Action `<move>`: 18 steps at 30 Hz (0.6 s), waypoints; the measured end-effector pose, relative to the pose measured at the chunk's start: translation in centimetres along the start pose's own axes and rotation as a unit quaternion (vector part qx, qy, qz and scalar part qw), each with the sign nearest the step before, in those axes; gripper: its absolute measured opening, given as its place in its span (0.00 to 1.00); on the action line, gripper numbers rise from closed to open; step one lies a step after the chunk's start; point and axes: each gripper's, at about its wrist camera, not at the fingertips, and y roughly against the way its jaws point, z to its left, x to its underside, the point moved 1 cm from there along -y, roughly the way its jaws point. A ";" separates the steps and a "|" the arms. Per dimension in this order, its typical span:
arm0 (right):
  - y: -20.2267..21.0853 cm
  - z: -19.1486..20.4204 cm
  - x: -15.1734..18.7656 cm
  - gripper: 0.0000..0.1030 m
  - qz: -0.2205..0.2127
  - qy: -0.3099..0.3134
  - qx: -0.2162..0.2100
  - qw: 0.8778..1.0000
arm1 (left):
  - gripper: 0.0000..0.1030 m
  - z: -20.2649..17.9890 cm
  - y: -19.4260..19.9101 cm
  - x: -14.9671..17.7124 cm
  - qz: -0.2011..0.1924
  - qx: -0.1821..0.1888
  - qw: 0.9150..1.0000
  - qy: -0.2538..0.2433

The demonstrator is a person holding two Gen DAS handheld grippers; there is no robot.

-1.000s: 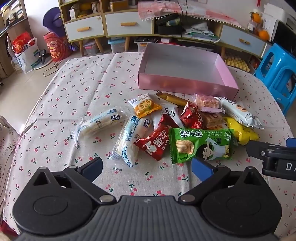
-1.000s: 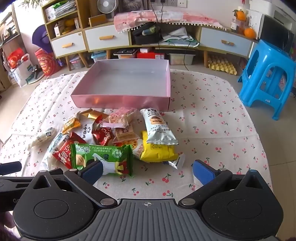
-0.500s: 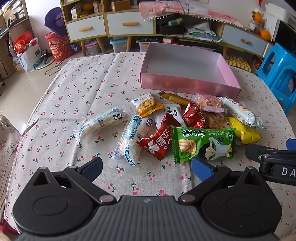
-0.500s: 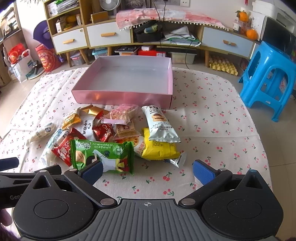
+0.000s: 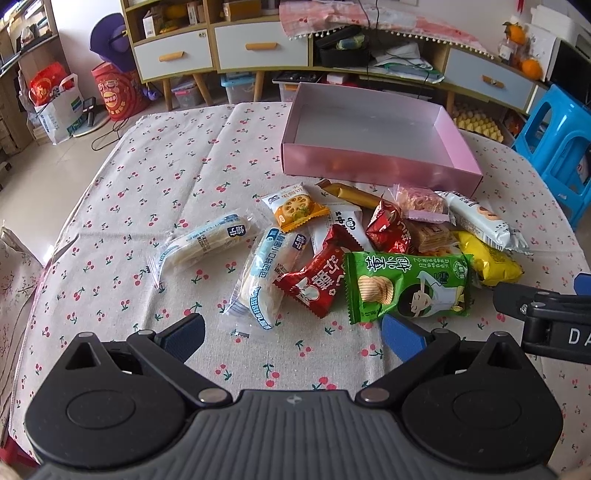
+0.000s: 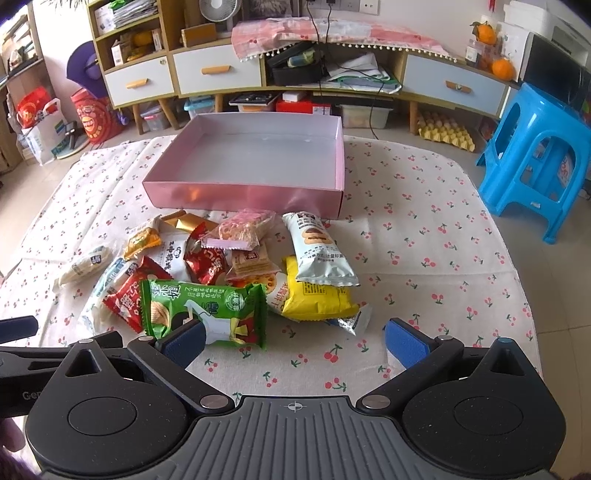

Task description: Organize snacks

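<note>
Left hand-held gripper (image 5: 291, 334) released, right hand-held gripper (image 6: 293, 341) released, fan (image 6: 218, 9) right view only.

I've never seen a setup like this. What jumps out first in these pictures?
A bright heap of snack packets lies mid-table on a cherry-print tablecloth, with a green chip bag nearest the camera. Just behind the heap sits an empty pink box. Low in each view, a black gripper with blue-padded fingers spread open points at the pile.
</note>
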 end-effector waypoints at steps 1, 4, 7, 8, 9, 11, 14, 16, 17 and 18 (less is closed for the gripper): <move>0.0 0.0 0.0 1.00 0.000 0.000 0.000 1.000 | 1.00 0.0 0.0 0.0 0.000 0.000 1.000 0.000; -0.1 0.0 0.0 1.00 0.002 0.001 0.000 1.000 | 0.99 0.0 -0.1 0.0 0.002 0.000 1.000 0.000; -0.2 0.0 0.0 1.00 0.003 0.001 0.000 1.000 | 0.99 0.1 -0.1 0.0 0.002 0.000 1.000 0.001; -0.2 0.0 0.0 1.00 0.003 0.001 0.000 1.000 | 0.99 0.1 -0.1 0.0 0.002 0.001 1.000 0.001; -0.2 0.0 0.1 1.00 0.004 0.001 0.000 1.000 | 0.99 0.1 0.0 0.0 0.002 0.000 1.000 0.000; -0.2 0.1 0.1 1.00 0.004 0.002 0.000 1.000 | 0.99 0.1 0.0 0.0 0.002 0.000 1.000 0.001; -0.4 0.1 0.1 1.00 0.006 0.002 0.001 1.000 | 0.99 0.1 0.0 0.0 0.001 0.000 1.000 0.001; -0.4 0.1 0.1 1.00 0.007 0.001 0.000 1.000 | 0.99 0.2 0.0 0.0 0.001 0.000 1.000 0.002; -0.4 0.1 0.1 1.00 0.006 0.002 0.001 1.000 | 0.99 0.2 0.0 0.0 0.002 0.000 1.000 0.002; -0.4 0.1 0.1 1.00 0.006 0.002 0.001 1.000 | 0.99 0.3 0.0 0.0 0.002 0.001 1.000 0.003</move>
